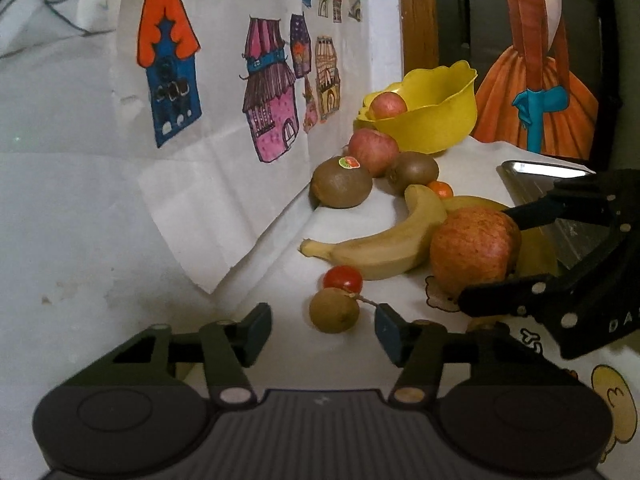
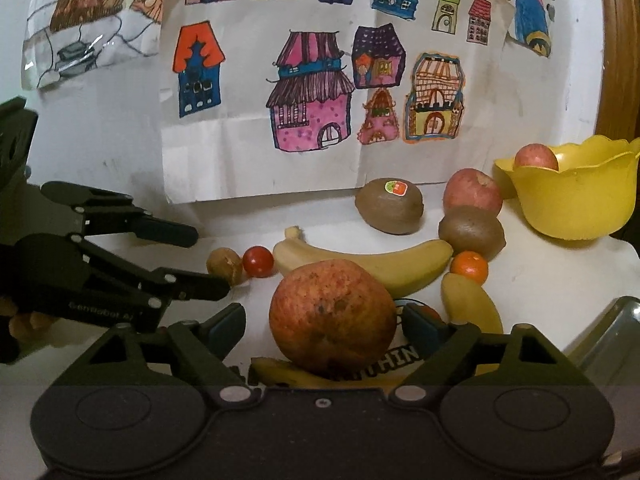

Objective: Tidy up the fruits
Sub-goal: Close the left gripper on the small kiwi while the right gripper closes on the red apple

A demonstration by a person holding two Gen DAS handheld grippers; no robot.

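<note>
On white tabletop (image 2: pixel 560 280) below house drawings (image 2: pixel 320 80) — both tools spread, ungripping.

left wrist view: low over the white table (image 1: pixel 248 344), looking forward between its own open fingers (image 1: pixel 256 332), facing the fruit row lengthwise toward the yellow bowl (image 1: pixel 436 120) at the far end; drawing sheet (image 1: pixel 224 112) on the wall runs along its left. nearest item: small brown fruit (image 1: pixel 334 311), close.

right wrist view: low, facing the wall and drawing sheet (image 2: pixel 320 80) square-on, fruit row running across; large apple (image 2: pixel 332 316) very close between its fingers (image 2: pixel 228 326); yellow bowl (image 2: pixel 572 192) at right.

shared: large apple (image 1: pixel 474 250), banana (image 1: pixel 384 248), stickered kiwi (image 1: pixel 342 184), cherry tomato (image 1: pixel 343 279), bowl, drawing. each view also shows the other gripper: right gripper (image 1: pixel 492 256) at right edge, left gripper (image 2: pixel 208 260) at left edge.
</note>
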